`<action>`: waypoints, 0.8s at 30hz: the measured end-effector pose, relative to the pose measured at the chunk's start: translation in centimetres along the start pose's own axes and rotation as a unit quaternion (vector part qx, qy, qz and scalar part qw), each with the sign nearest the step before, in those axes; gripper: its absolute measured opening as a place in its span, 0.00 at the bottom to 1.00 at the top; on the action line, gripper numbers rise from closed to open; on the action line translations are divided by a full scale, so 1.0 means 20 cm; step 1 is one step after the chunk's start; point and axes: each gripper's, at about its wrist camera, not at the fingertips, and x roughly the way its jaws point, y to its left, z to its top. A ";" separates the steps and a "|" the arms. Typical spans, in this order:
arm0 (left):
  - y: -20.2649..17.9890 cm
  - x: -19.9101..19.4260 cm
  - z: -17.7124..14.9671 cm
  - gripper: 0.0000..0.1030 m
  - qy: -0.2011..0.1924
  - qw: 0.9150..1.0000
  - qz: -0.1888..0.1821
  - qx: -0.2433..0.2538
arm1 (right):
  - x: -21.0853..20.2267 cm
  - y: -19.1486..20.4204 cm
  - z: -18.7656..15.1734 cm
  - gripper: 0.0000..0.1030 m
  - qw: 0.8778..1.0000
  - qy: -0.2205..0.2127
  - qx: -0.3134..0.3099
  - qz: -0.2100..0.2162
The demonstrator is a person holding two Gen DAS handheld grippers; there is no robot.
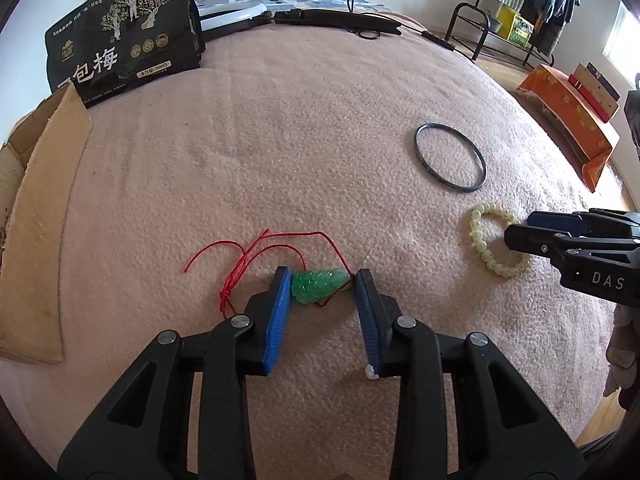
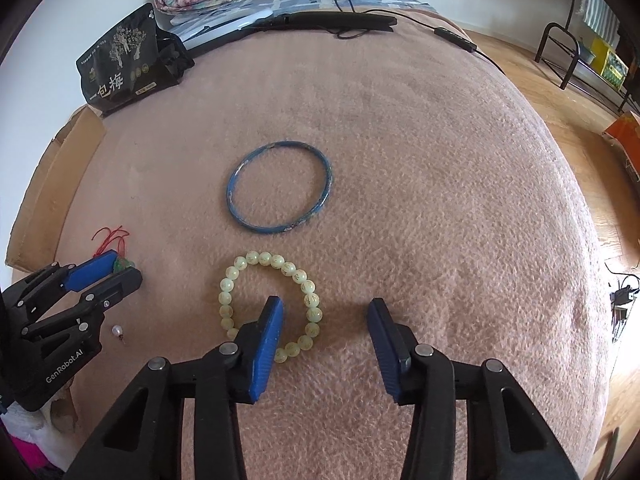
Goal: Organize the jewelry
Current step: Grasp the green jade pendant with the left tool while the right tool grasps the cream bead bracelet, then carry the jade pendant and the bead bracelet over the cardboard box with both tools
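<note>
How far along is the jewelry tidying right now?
Nothing looks put away yet. In hand: the left claw straddles the green pendant on its red cord, and the right claw has one finger inside the bead bracelet; neither visibly grips. Left: the blue bangle and a small pearl lie loose on the pink blanket.

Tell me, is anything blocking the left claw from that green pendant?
Nothing visible does. The green pendant on its red cord already lies between the left gripper fingers, on the pink blanket.
</note>
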 end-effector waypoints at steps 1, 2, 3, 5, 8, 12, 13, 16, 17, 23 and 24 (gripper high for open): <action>0.00 0.00 0.00 0.31 -0.001 1.000 0.000 0.002 | 0.00 0.01 0.00 0.39 1.000 0.000 -0.003 -0.002; 0.00 0.00 0.00 0.31 -0.003 1.000 0.001 0.004 | 0.00 0.01 0.00 0.36 1.000 0.000 -0.006 -0.005; 0.00 0.00 0.00 0.31 -0.004 1.000 0.002 0.006 | 0.00 0.02 0.01 0.32 1.000 0.000 -0.008 -0.006; 0.00 0.00 -0.01 0.31 -0.005 1.000 0.001 0.007 | 0.01 0.03 0.01 0.25 1.000 0.000 -0.016 -0.009; 0.00 -0.01 -0.01 0.31 -0.004 1.000 -0.003 0.005 | 0.01 0.05 0.01 0.10 1.000 0.000 -0.024 -0.010; 0.02 -0.03 -0.01 0.31 -0.006 1.000 -0.005 0.003 | 0.00 0.04 0.01 0.05 1.000 -0.005 -0.021 -0.003; 0.02 -0.04 -0.01 0.31 -0.007 1.000 -0.006 0.002 | -0.01 0.04 0.01 0.05 1.000 -0.007 -0.020 0.000; 0.03 -0.06 -0.01 0.30 -0.010 1.000 -0.008 -0.003 | -0.04 0.03 0.01 0.05 1.000 -0.017 -0.013 0.009; 0.04 -0.08 0.00 0.30 -0.012 1.000 -0.011 -0.005 | -0.06 0.03 0.02 0.05 1.000 -0.021 -0.010 0.011; 0.06 -0.17 0.02 0.30 -0.029 0.999 -0.024 -0.013 | -0.17 0.04 0.06 0.05 0.998 -0.052 0.001 0.030; 0.07 -0.18 0.03 0.30 -0.032 0.999 -0.026 -0.015 | -0.19 0.05 0.06 0.05 0.998 -0.056 0.003 0.034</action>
